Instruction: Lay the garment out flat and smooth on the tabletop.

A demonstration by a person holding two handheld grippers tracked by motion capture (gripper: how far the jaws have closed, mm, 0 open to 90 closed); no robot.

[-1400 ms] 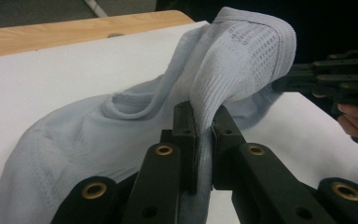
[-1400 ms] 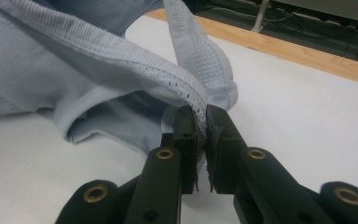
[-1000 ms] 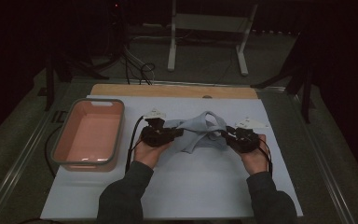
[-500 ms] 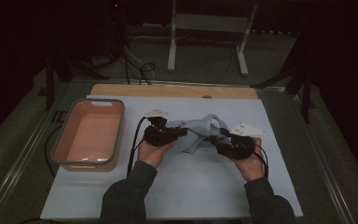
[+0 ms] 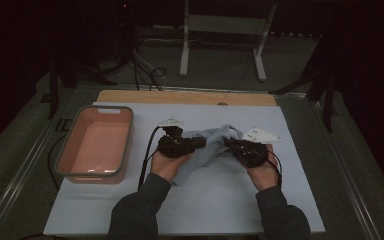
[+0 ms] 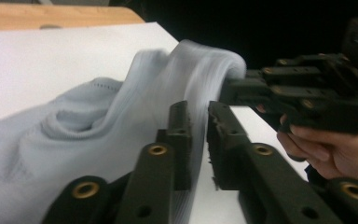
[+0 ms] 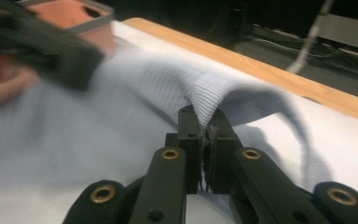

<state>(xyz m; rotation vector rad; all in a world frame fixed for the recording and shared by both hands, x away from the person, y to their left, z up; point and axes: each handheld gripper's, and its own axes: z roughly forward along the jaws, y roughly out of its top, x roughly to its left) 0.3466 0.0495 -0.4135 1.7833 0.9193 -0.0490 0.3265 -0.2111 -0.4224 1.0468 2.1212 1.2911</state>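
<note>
On the far left of the table [image 5: 220, 210], a pink tub [image 5: 96, 145] with a grey rim sat by itself, well apart from the work in hand. Right of it, the person's left hand [image 5: 166, 165] held the left gripper [image 5: 200, 143] over the light sheet that covered the table, its fingers [image 6: 181, 122] pointing toward the middle. Those fingers had just been easing apart a little, yet a fold of the pale grey cloth [image 5: 212, 146] ran between them and they were clenched on it. The cloth lay bunched between the two grippers, part of it resting on the sheet and its middle lifted into a ridge. At the right end of that ridge, the right gripper [image 5: 228, 144] pointed back toward the left one. Its fingers [image 7: 189, 128] had just been closing, and they pinched a ribbed edge of the cloth tightly between their tips. The right hand [image 5: 264, 172] gripped that tool from below, with its grey three-cornered plate standing just above it. Along the far edge of the table ran a wooden strip [image 5: 185, 96].
</note>
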